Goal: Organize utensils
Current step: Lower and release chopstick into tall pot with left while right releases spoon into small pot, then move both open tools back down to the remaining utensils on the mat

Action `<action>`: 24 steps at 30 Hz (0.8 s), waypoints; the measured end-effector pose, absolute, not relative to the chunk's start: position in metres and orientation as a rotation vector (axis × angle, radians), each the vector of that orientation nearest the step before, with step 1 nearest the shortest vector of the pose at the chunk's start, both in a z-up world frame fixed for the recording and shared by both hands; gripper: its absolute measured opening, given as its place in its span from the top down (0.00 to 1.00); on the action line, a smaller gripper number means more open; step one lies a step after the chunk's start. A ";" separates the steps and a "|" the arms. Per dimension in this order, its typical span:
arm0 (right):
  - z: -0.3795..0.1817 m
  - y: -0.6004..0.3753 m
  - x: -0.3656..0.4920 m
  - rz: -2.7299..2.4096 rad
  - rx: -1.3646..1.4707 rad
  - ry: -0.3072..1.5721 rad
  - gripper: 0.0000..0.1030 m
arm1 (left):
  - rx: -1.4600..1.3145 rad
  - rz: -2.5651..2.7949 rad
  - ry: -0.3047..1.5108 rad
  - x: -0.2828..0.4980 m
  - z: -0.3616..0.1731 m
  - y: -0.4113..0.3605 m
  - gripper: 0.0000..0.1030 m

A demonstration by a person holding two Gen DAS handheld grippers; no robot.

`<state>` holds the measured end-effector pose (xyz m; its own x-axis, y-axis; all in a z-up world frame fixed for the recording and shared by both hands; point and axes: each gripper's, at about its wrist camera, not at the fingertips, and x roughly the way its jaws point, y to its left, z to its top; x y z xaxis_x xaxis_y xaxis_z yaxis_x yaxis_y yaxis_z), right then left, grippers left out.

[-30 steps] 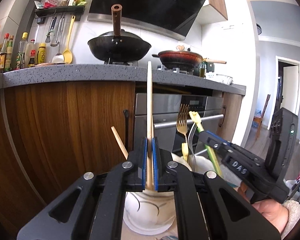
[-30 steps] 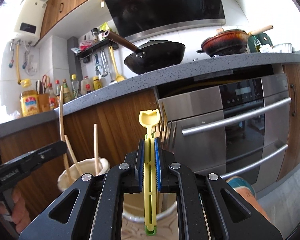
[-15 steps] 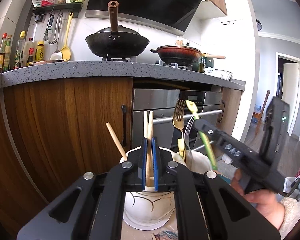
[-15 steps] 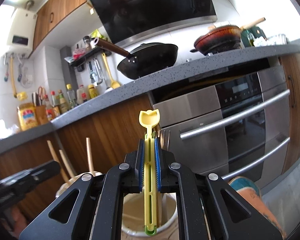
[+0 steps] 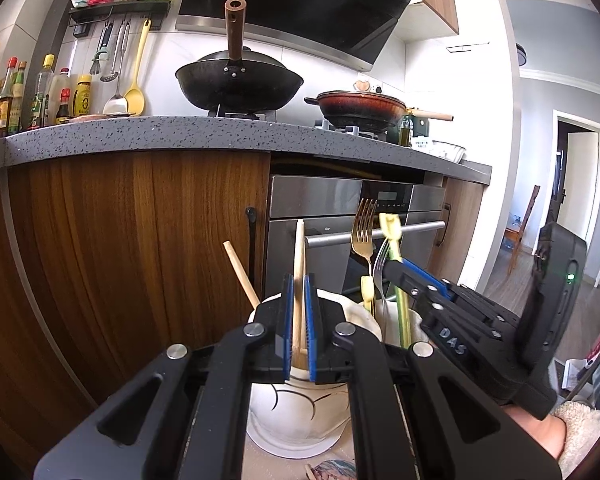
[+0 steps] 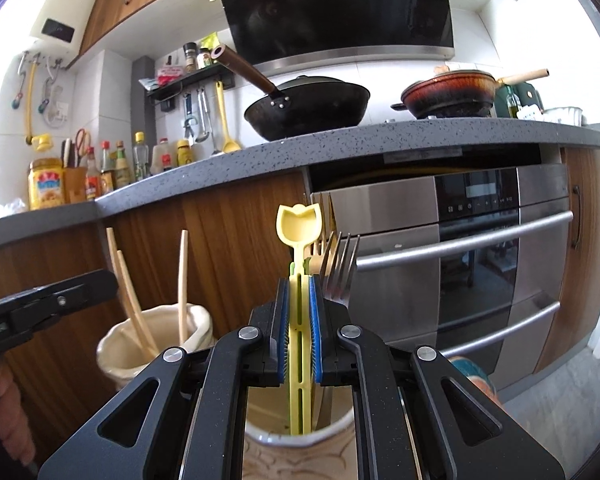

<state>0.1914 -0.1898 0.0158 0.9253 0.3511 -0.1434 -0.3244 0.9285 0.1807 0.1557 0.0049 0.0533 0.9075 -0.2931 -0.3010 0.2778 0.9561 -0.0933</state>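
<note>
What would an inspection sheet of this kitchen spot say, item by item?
Surface: mostly hidden; a pale patch shows under the left holder's base.
Job's things: two cream ceramic holders; left holder has wooden chopsticks; right holder has forks.
Clutter: a patterned scrap at the bottom edge.
Grippers: left gripper shut on a wooden chopstick; right gripper shut on a yellow utensil, lowered into the right holder.
Cables: nothing seen.
Surroundings: grey counter, black wok, red pan, steel oven, sauce bottles.
</note>
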 end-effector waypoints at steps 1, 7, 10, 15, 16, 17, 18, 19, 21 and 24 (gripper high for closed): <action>0.016 -0.191 0.191 0.351 0.160 0.187 0.90 | -0.049 -0.295 0.320 0.155 0.054 0.005 0.95; 0.011 -0.194 0.187 0.348 0.147 0.248 0.90 | -0.040 -0.298 0.333 0.153 0.053 0.005 0.90; 0.007 -0.194 0.192 0.342 0.149 0.299 0.90 | -0.040 -0.297 0.328 0.151 0.052 0.004 0.72; 0.003 -0.193 0.193 0.353 0.147 0.332 0.78 | -0.028 -0.291 0.324 0.145 0.052 0.002 0.68; 0.004 -0.194 0.192 0.354 0.149 0.332 0.75 | -0.029 -0.290 0.324 0.144 0.052 0.002 0.64; 0.005 -0.195 0.191 0.357 0.152 0.330 0.75 | -0.032 -0.287 0.322 0.142 0.053 0.003 0.63; 0.006 -0.196 0.189 0.357 0.151 0.328 0.75 | -0.035 -0.285 0.321 0.141 0.053 0.004 0.62; 0.006 -0.197 0.188 0.355 0.152 0.327 0.75 | -0.039 -0.279 0.321 0.139 0.054 0.006 0.61; 0.009 -0.203 0.182 0.359 0.176 0.325 0.66 | -0.042 -0.267 0.323 0.134 0.055 0.009 0.57; 0.015 -0.211 0.169 0.370 0.206 0.315 0.56 | -0.051 -0.248 0.332 0.126 0.054 0.015 0.45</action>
